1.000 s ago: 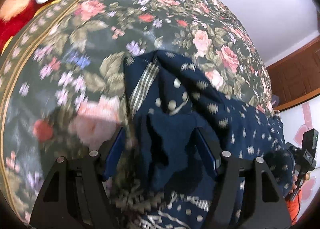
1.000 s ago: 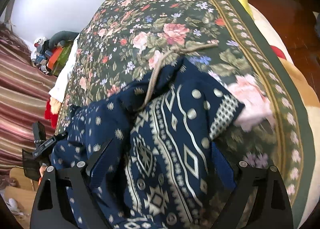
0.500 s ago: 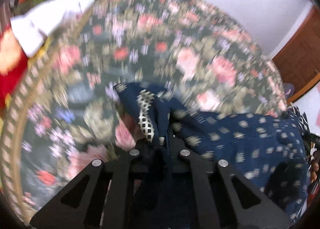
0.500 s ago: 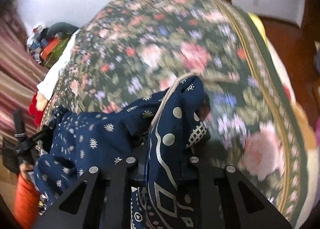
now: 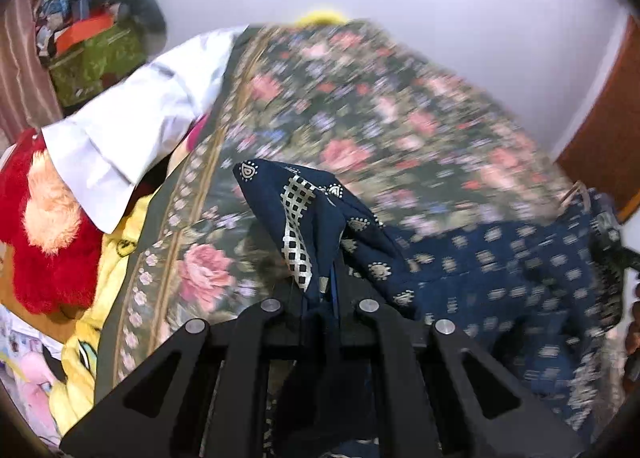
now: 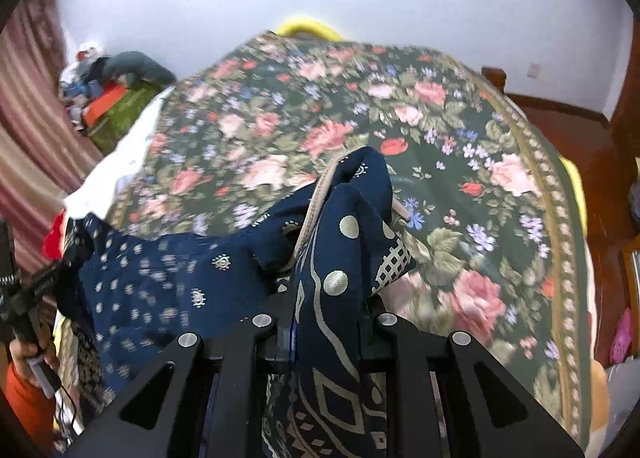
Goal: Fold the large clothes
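Both grippers, left and right, have clamped and lifted the navy garment; only the left view shows a white shirt.

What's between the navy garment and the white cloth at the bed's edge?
Only bare floral bedspread separates the navy garment from the white cloth, in the left wrist view.

open floral bedspread ahead, white cloth leftward

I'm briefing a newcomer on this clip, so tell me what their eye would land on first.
First, the navy patterned garment, bunched up in the middle foreground with a corner pinched in each pair of tongs, the left tongs and the right tongs both shut on it. Under it spreads the dark floral bedspread, filling most of both views. At the left edge of the left wrist view, a red plush toy lies beside white fabric.
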